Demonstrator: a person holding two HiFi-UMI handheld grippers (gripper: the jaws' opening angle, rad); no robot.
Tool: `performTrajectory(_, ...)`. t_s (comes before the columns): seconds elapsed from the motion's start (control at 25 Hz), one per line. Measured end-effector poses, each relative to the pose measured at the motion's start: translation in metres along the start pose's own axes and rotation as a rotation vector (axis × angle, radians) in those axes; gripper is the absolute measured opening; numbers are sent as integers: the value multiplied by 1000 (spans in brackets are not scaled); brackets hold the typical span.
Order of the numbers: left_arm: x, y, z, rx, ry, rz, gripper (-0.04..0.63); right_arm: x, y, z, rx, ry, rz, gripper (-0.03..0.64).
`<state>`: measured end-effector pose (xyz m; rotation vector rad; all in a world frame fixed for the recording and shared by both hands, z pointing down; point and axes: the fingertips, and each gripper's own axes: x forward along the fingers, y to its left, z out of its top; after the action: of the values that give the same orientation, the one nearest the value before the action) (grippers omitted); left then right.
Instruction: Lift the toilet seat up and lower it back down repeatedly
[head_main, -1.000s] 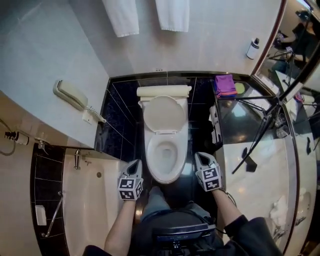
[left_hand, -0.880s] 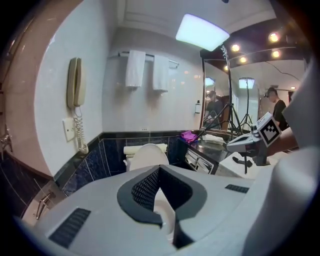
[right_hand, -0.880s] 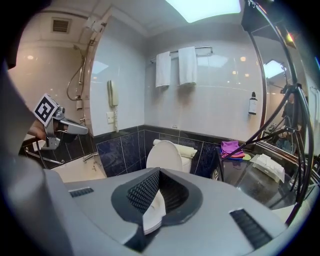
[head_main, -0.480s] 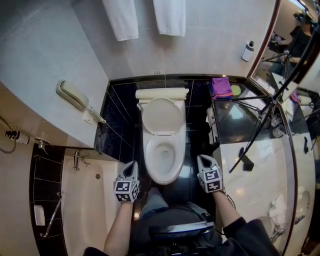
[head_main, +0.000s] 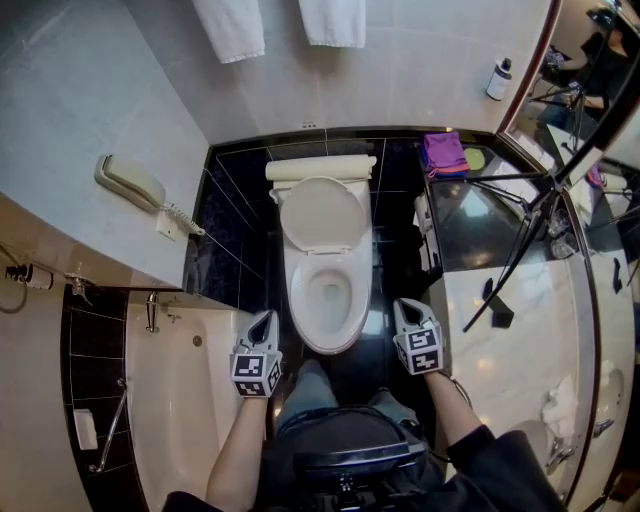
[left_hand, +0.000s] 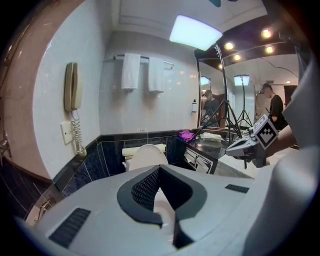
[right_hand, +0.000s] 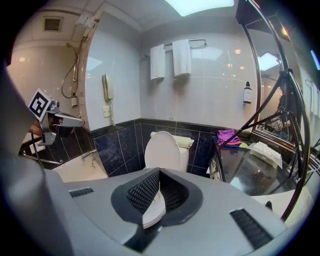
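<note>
**Both grippers shut and empty at the front of the toilet, seat down**

In each gripper view the gripper's own grey body covers most of the bowl; only a sliver of white rim shows through the notch behind the jaws. In the head view the two towels (head_main: 228, 28) on the wall are cut off at the top edge. Whether either gripper touches the porcelain cannot be told.

The left gripper (head_main: 263, 318) has its jaws pressed together with nothing between them, and so does the right gripper (head_main: 403, 306). The toilet seat (head_main: 298, 303) appears to lie flat on the bowl, between the two pairs of jaws and a little ahead of them. The left jaws sit just beside the bowl's front on one side and the right jaws just beside it on the other. The lid (head_main: 320, 213) stands upright farther ahead, against the tank.

Counted:
- One toilet.
- Two hanging towels, plus one rolled towel (head_main: 320, 168) on the tank.
- One wall telephone (head_main: 130, 183), ahead of the left jaws and off to their outer side.
- One bottle (head_main: 498, 78) and one purple cloth (head_main: 445, 152), both ahead of the right jaws and out to their far side.
- One bathtub (head_main: 170, 400), beside the left gripper.
</note>
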<state>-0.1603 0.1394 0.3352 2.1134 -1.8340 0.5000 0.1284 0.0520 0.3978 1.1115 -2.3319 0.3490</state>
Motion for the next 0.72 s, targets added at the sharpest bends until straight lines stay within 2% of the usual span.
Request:
performTrajectory(0.24, 36, -5, -17, 57, 23, -27, 0, 39, -4, -38, 111, 77, 19, 107)
performTrajectory(0.44, 62, -14, -50, 94, 61, -74, 0, 76, 6, -107, 272, 179, 36, 186)
performTrajectory(0.56, 94, -23, -77, 125, 65, -103, 0, 112, 4, -143, 335, 213, 49, 207)
performTrajectory(0.72, 122, -36, -122, 151, 105, -155, 0, 143, 23, -204, 474, 280, 67, 207)
